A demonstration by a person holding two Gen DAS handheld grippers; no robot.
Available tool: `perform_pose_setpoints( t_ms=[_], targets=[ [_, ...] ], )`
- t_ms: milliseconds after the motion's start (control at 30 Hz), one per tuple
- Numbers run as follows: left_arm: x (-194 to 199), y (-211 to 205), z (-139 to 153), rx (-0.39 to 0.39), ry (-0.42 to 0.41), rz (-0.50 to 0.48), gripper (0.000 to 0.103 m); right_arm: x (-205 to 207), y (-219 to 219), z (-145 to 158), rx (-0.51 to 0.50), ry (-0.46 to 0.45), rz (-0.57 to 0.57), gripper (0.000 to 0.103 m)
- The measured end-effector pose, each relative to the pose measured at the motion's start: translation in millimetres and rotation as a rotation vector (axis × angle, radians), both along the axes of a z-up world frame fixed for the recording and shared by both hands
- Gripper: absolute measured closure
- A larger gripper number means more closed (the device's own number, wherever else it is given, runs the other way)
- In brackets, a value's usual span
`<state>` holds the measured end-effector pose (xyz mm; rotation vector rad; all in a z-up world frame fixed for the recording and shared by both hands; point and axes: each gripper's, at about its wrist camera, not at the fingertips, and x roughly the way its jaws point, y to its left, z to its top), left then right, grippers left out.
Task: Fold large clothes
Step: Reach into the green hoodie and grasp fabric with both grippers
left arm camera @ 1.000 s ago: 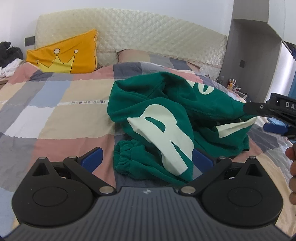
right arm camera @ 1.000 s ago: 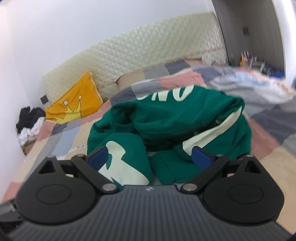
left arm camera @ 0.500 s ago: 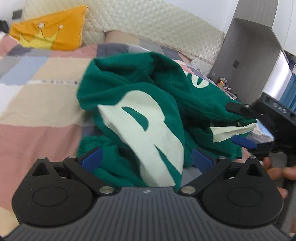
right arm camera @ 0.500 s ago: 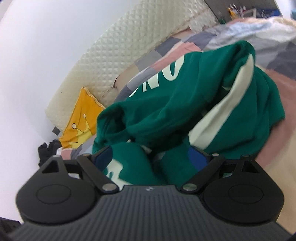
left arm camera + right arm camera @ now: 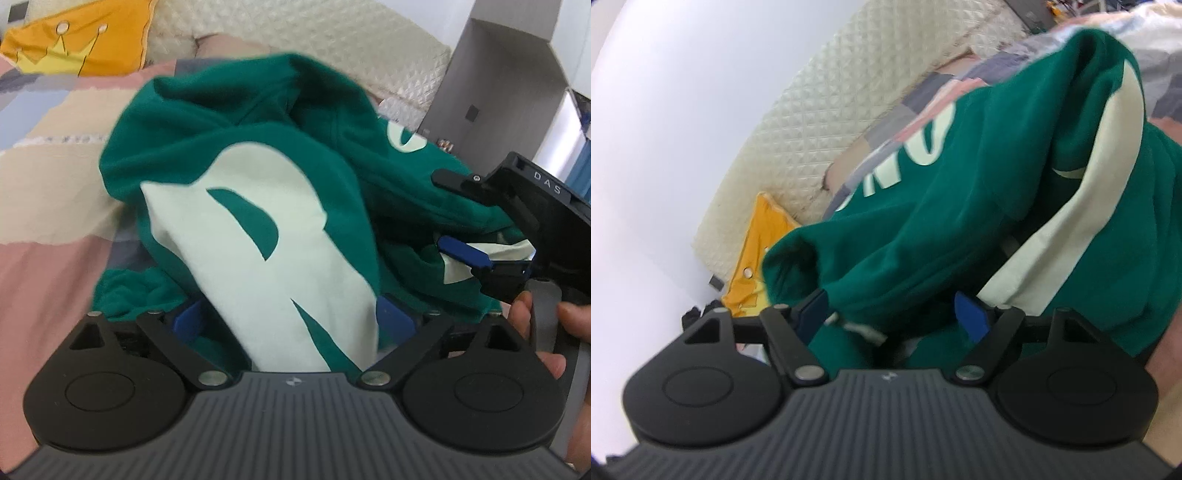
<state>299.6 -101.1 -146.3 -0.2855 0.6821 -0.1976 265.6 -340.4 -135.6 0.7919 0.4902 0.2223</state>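
Note:
A dark green hoodie [image 5: 258, 147] with big pale lettering lies crumpled on the patchwork quilt [image 5: 48, 184]. My left gripper [image 5: 291, 317] is pushed into its near edge. A pale-lettered fold lies between the blue pads [image 5: 188, 321], and the jaws are closing but still wide. In the left wrist view my right gripper [image 5: 454, 218] reaches in from the right, one finger above and one below a green fold. In the right wrist view the right gripper [image 5: 892, 314] is rolled. Its jaws are closing with bunched hoodie cloth [image 5: 960, 184] between them.
A yellow crown pillow [image 5: 74, 40] leans on the quilted cream headboard [image 5: 332, 44] at the back left. A grey cabinet [image 5: 498, 85] stands at the right of the bed. A person's hand [image 5: 554, 332] holds the right gripper's handle. Dark clothes [image 5: 698, 314] lie beside the bed.
Both grippers have come down and forward into the hoodie, which now fills both views. The right gripper has rolled and its jaws have narrowed around a fold.

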Motion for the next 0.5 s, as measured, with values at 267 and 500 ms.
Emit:
perform_pose_setpoints(
  t_ms=[267, 500],
  targets=[
    [24, -10, -13, 0.061, -0.014, 0.025, 0.019, 28, -16, -27, 0.088, 0.006, -0.087, 0.029],
    [27, 5, -14, 0.042, -0.006, 0.073, 0.057, 33, -14, -23, 0.118, 0.021, -0.125, 0.077]
  ],
)
